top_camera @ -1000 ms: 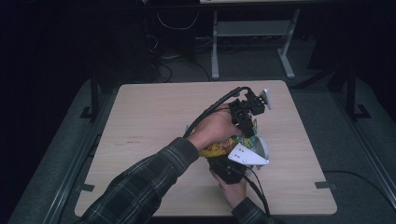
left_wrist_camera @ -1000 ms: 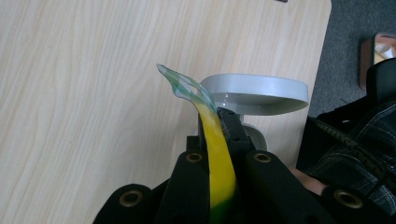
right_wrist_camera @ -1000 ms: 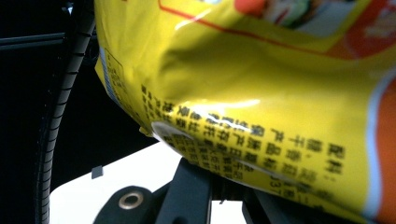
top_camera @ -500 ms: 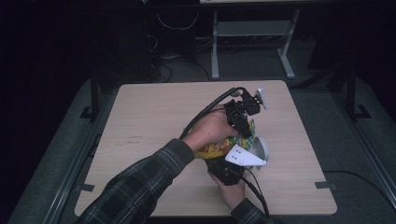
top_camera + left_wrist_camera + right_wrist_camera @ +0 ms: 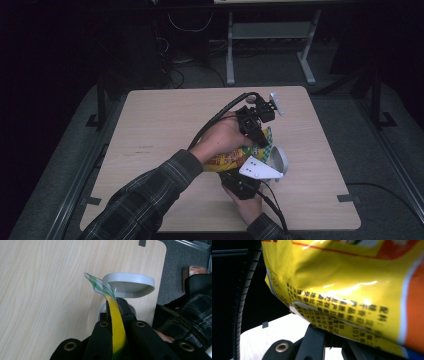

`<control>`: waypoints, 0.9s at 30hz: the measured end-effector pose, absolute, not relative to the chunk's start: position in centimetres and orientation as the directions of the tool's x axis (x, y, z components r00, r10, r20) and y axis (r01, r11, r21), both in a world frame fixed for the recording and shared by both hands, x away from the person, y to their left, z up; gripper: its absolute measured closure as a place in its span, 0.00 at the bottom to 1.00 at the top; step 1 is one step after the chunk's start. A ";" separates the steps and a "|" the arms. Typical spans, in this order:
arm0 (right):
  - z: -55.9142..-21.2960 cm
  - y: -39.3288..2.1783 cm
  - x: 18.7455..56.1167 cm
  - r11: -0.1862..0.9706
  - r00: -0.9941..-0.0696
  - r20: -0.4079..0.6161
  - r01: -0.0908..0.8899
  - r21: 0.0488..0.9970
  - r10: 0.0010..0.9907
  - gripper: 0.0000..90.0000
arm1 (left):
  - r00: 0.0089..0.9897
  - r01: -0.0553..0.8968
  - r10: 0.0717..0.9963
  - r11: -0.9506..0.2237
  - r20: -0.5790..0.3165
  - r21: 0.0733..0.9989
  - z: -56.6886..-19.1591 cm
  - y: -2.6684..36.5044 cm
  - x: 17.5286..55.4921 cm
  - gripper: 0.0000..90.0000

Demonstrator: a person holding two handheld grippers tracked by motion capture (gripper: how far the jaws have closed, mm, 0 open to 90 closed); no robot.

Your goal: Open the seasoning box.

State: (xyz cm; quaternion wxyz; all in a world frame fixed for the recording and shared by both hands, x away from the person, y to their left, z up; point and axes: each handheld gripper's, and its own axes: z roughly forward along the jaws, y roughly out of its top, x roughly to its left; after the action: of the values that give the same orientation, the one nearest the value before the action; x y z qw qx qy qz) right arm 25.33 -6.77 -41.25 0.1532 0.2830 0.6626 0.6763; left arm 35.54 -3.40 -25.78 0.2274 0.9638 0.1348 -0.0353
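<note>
A yellow snack bag [image 5: 226,159] hangs above the table between both grippers. My left gripper [image 5: 260,141] points down from above, shut on the bag's top edge. In the left gripper view the yellow strip [image 5: 117,327] runs up between the pressed jaws of that gripper [image 5: 116,305], and its green, clear corner [image 5: 100,286] curls free. My right gripper [image 5: 241,181] sits under the bag near the table's front, shut on its lower edge. In the right gripper view the printed bag [image 5: 352,277] looms just above the closed right gripper [image 5: 329,340].
A grey bowl [image 5: 278,158] stands on the wooden table [image 5: 165,130] just right of the bag, and shows beyond the jaws as the bowl [image 5: 130,285] in the left gripper view. A black cable [image 5: 215,122] arcs over the left hand. Dark floor surrounds the table.
The left gripper has shifted slightly to the left with the bag's top edge still in it. The right gripper has stayed put.
</note>
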 end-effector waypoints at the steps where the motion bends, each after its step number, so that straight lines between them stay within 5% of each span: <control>1: -41.3 -6.8 25.3 -0.074 -0.793 0.179 0.168 0.983 0.583 1.00 | 0.962 0.274 0.242 -0.861 -0.129 0.428 -25.7 -3.3 35.6 1.00; 27: -41.7 -6.6 25.6 -0.029 -0.785 0.164 0.184 0.983 0.597 1.00 | 0.951 0.308 0.244 -0.769 -0.188 0.561 -24.4 1.6 35.6 1.00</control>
State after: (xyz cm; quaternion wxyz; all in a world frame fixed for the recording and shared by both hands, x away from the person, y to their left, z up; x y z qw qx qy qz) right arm 25.55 -6.60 -41.70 0.1571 0.2874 0.6788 0.6572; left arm 35.55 1.62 -24.37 0.3066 0.9390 0.1471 -0.0519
